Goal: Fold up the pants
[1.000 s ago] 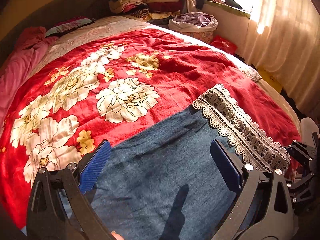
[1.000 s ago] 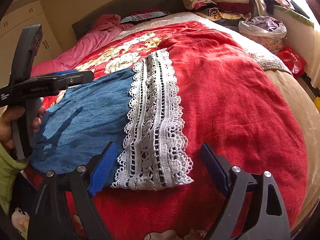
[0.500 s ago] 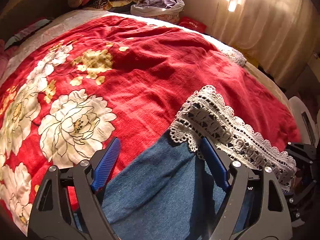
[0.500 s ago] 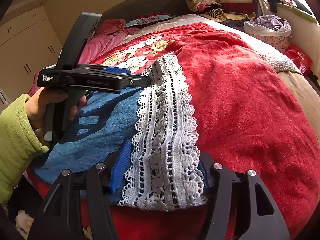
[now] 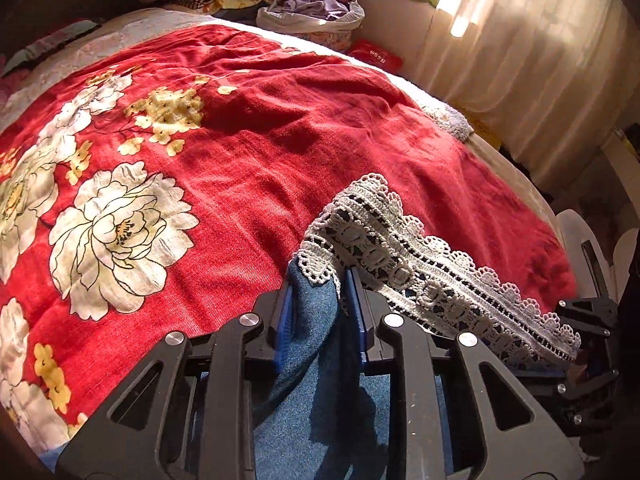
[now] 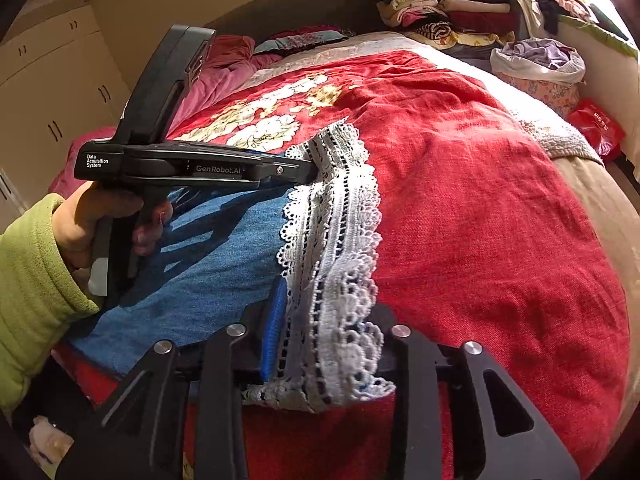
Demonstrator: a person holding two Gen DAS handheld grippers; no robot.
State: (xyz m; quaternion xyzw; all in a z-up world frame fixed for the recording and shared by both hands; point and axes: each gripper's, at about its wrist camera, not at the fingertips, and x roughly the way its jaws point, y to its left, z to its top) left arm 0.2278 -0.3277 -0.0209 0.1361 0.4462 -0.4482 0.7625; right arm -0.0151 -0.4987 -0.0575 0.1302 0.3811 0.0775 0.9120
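left tongs (image 5: 318, 300) clamped on pants (image 5: 320, 420) hem | right tongs (image 6: 328, 344) clamped on lace, lower centre | both corners to be lifted evenly

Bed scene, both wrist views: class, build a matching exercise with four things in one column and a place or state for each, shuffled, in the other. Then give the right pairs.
Column one:
1. left gripper
2. right gripper
3. laundry basket
4. flowered red blanket

Column two:
A. spread over the bed, under the pants
B. shut on the far corner of the lace hem, where it meets the denim
C. beside the bed, near the curtain
D. shut on the near end of the lace hem

Pairs: 1-B, 2-D, 3-C, 4-A
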